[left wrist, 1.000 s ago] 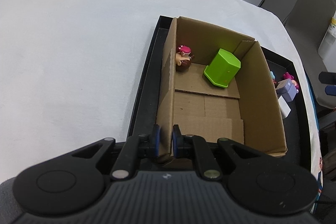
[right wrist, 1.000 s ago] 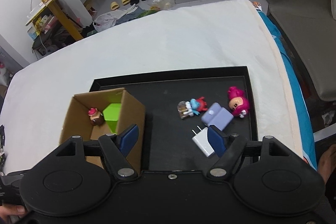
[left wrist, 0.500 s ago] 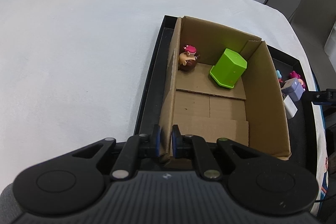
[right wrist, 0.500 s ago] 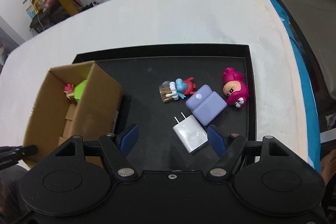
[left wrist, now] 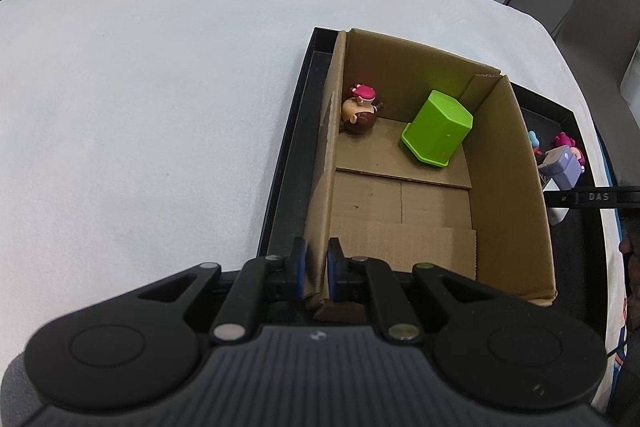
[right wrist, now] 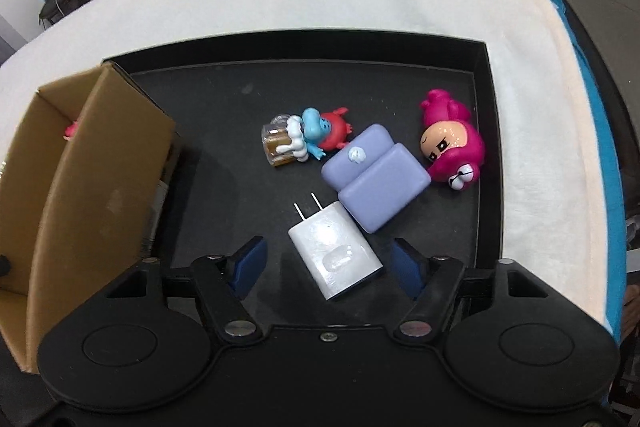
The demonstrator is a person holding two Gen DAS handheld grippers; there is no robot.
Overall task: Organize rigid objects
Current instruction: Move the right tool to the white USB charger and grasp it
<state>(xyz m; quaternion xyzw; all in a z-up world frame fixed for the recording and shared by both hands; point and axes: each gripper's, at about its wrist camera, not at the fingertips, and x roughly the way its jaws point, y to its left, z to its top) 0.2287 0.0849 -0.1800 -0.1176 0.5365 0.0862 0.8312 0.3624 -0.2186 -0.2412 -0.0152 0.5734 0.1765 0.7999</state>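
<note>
White plastic sits nearest me: the wall charger lies flat on the black tray, prongs pointing away, between the blue fingers of my right gripper, which are closing but, as far as I can see, not yet pressing its sides. Just beyond it the lilac two-part case touches the charger's far corner, with the blue-and-red figurine holding a mug to its left and the pink-hooded doll to its right. On the other side, my left gripper has its fingers pinched on the near wall of the cardboard box, steadying it at the tray's left end; inside, at the far end, are a green plastic block and a small brown-haired figurine. I judge the step in hand to be picking the charger for the box. The next move calls for a square grip across its smooth sides without nudging the lilac case, then a lift clear of the box wall. The white-covered surface stretches beyond.
</note>
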